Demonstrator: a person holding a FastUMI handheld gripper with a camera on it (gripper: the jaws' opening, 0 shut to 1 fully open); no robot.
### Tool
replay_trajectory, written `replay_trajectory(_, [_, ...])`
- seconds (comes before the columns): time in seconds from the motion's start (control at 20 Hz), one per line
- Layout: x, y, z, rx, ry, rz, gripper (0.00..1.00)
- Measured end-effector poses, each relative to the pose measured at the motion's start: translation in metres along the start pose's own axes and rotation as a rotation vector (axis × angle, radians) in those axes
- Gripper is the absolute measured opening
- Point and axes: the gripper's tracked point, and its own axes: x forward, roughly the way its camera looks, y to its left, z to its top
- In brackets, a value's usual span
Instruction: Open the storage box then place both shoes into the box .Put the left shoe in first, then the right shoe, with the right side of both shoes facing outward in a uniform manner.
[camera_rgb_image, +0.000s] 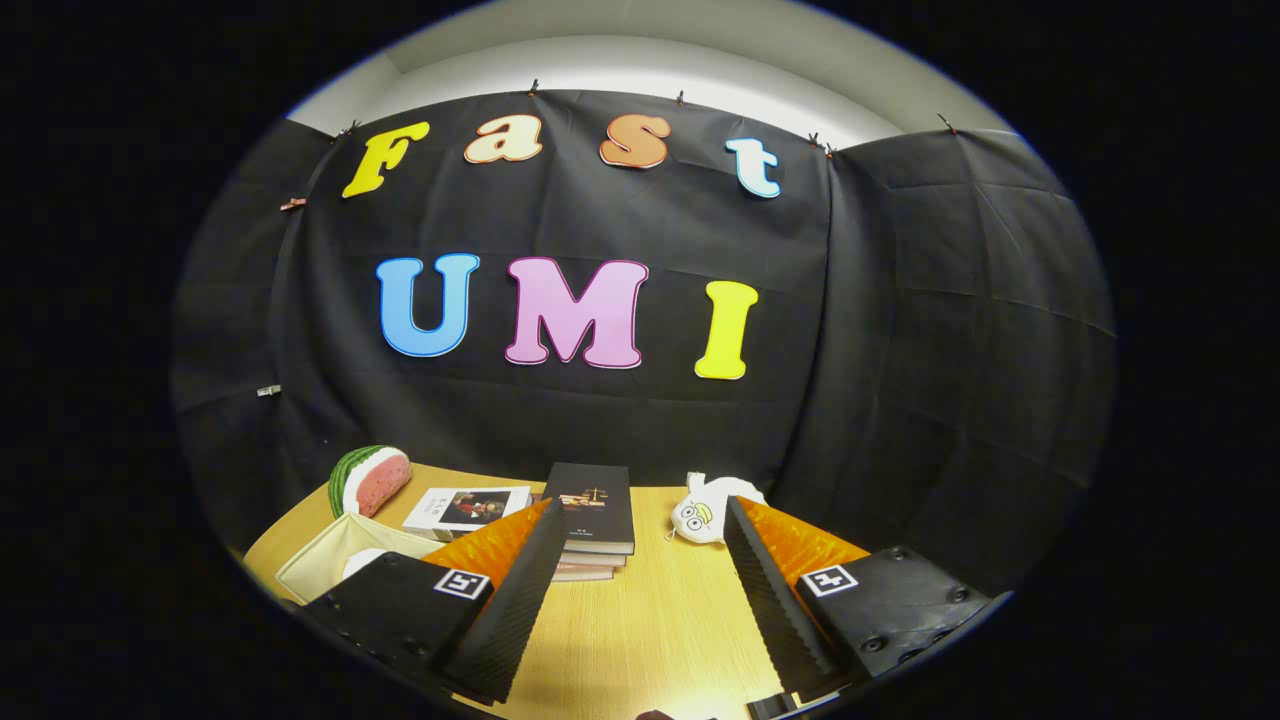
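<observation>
The gripper (640, 590) hangs over bare table (640, 620), fingers spread wide with nothing between them. The cream storage box (335, 560) sits just off the left finger (520, 590), this side of the watermelon toy (370, 480), partly hidden. So the reach looks leftward. I can't spot the shoes.

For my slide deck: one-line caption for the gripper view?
Open claw above wooden table, facing stacked books, watermelon toy and white plush.
</observation>
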Motion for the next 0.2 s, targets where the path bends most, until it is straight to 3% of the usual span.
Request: replay_trajectory(0.2, [0.001, 0.0011, -0.002, 0.004, 0.006, 0.003, 0.97])
